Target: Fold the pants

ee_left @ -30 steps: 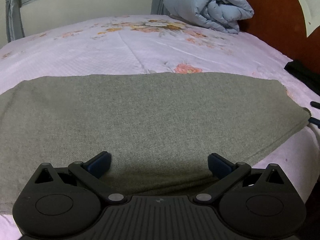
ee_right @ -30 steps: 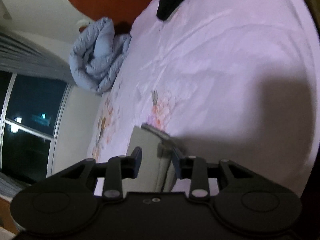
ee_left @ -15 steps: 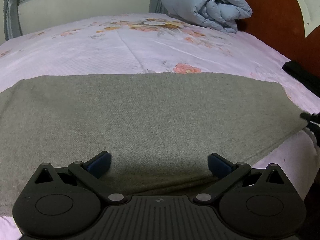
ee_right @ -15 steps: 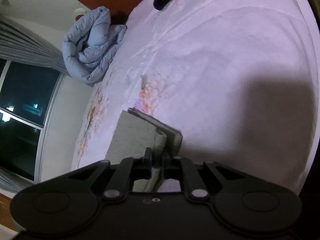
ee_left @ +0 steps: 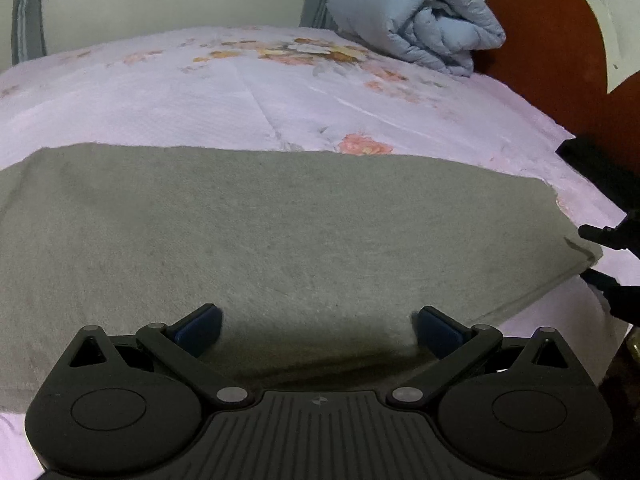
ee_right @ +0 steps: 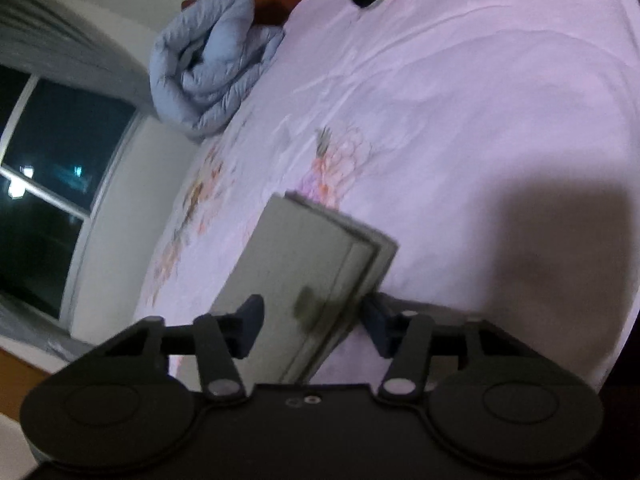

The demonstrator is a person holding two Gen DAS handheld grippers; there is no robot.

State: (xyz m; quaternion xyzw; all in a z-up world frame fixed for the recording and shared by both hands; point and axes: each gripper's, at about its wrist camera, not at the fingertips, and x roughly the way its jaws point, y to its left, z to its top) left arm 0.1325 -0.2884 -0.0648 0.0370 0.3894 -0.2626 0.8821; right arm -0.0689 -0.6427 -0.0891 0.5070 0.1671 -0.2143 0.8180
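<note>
The grey pants [ee_left: 280,232] lie flat across the pink floral bed sheet [ee_left: 248,96], folded lengthwise. My left gripper [ee_left: 318,326] is open, its fingers low over the near edge of the pants. My right gripper [ee_right: 312,322] is open, its fingers on either side of the layered end of the pants [ee_right: 316,264]. The right gripper's fingers [ee_left: 600,234] also show at the right end of the pants in the left wrist view.
A rolled light-blue quilt [ee_left: 416,28] lies at the head of the bed by the red-brown headboard [ee_left: 560,40]. A black item [ee_left: 596,164] lies at the bed's right edge. A window [ee_right: 44,184] and curtain are beyond the far side.
My right gripper closed on the end of the pants half a second ago and has now opened, with the layered end lying between its fingers. My left gripper has stayed open in place.
</note>
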